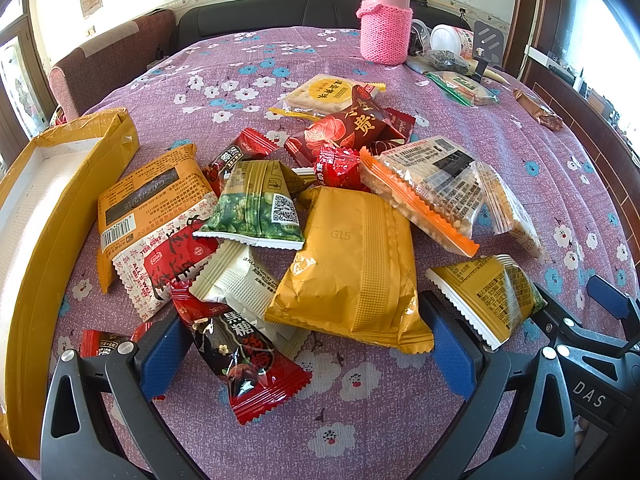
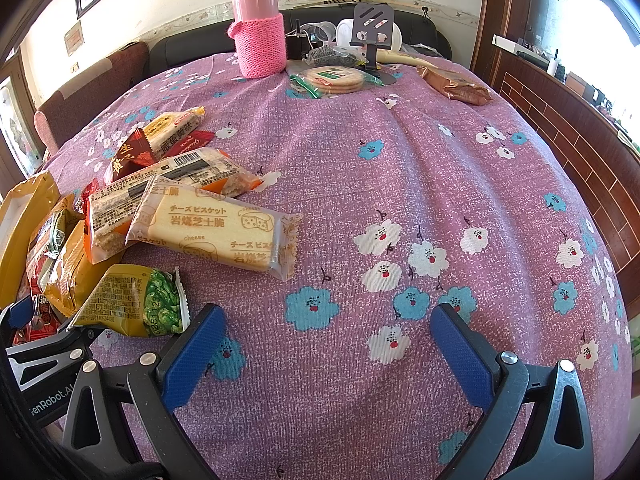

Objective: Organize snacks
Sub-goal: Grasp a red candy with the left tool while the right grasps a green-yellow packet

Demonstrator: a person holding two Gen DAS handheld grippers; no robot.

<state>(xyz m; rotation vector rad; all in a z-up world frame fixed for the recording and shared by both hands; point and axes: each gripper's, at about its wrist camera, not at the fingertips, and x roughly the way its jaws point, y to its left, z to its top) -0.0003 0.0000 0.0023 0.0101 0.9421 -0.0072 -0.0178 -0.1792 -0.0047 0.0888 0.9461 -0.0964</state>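
So you are at the very start of the sorting: the snacks lie in a loose heap on the floral tablecloth (image 2: 400, 184), and the yellow cardboard tray (image 1: 36, 248) just left of the heap looks empty in the part you can see.

Your left gripper (image 1: 308, 354) hovers low at the near edge of the pile, fingers spread wide and holding nothing. Between them lie the tail of the red brown-sugar packet (image 1: 244, 364) and the lower corner of the gold foil pouch (image 1: 352, 268), which rests partly on a white packet. The green pea bag (image 1: 256, 212) sits just behind, overlapping its neighbours.

Your right gripper (image 2: 328, 354) is also spread and empty, over bare cloth to the right of the heap. Nearest to it are a second green pea bag (image 2: 140, 304) and the cheese biscuit pack (image 2: 216, 232).

The next move, I judge, is a first pick. The red packet lies on top and free, so close on its body rather than the crimped edge. Avoid catching the gold pouch with it, then carry it left to the tray.
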